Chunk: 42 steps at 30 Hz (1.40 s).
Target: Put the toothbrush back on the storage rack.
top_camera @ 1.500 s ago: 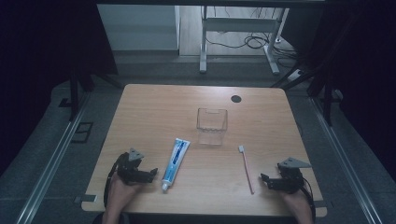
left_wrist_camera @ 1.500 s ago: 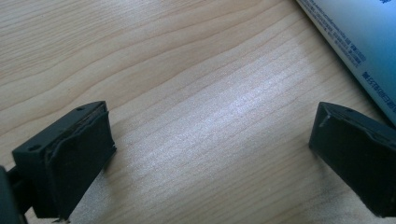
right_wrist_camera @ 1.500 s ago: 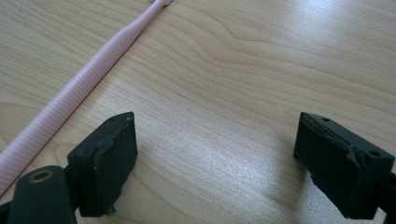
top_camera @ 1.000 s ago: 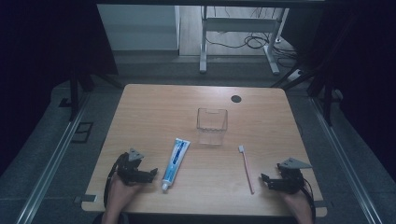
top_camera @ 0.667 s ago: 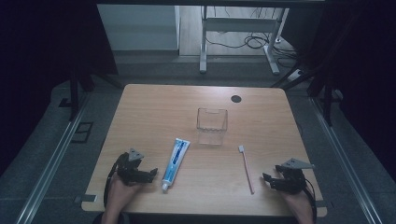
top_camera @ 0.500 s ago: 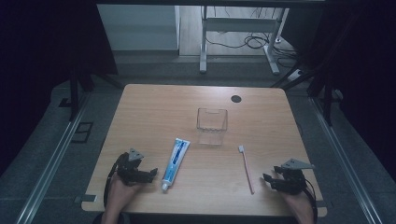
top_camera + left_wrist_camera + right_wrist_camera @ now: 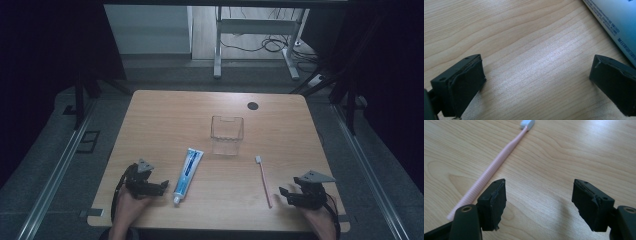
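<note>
The right gripper (image 7: 286, 192), jaws apart and just reopening with nothing between them, rests on the desk (image 7: 165, 115) just beside the toothbrush (image 7: 263, 179) at its 9 o'clock. The left gripper (image 7: 164, 186) sits open, with the toothpaste tube (image 7: 188, 169) at its 3 o'clock.

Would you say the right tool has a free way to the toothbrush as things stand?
Probably yes. The right tool stands open just beside the toothbrush, which lies flat on bare table. Nothing sits between them; the cup and toothpaste are off to the side.

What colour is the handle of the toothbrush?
Pale pink toothbrush handle, clearest in the right gripper view.
</note>
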Available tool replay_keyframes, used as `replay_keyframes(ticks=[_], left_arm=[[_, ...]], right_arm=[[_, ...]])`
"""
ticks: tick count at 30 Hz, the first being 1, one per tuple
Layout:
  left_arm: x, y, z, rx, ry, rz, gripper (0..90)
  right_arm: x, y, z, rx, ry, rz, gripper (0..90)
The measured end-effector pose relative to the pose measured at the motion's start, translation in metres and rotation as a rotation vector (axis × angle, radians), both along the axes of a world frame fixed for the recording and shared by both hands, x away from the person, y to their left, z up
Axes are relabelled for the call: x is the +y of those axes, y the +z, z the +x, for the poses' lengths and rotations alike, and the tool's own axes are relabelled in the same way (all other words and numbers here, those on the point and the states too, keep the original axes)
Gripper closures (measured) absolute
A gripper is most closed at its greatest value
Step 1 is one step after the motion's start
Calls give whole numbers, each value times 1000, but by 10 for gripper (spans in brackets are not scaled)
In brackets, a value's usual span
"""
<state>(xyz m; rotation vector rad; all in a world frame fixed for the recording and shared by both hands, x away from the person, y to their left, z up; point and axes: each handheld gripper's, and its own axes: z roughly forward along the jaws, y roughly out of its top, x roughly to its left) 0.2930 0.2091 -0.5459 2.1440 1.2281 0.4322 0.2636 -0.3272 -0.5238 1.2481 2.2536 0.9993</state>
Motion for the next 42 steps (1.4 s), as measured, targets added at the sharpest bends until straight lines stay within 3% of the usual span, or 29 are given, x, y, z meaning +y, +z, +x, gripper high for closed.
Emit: replay_keyframes(ticks=[4, 14, 23, 33, 42], left_arm=[[0, 0, 0, 0, 0, 0, 0], [0, 0, -1, 0, 6, -2, 0], [-1, 0, -1, -2, 11, -7, 0], [-1, 0, -2, -3, 15, -5, 0], [-1, 0, -2, -3, 16, -4, 0]], right_arm=[[1, -1, 0, 10, 7, 11, 286], [8, 5, -1, 26, 47, 56, 451], [21, 8, -1, 41, 106, 53, 588], [35, 12, -3, 84, 168, 67, 775], [48, 10, -3, 128, 207, 86, 867]])
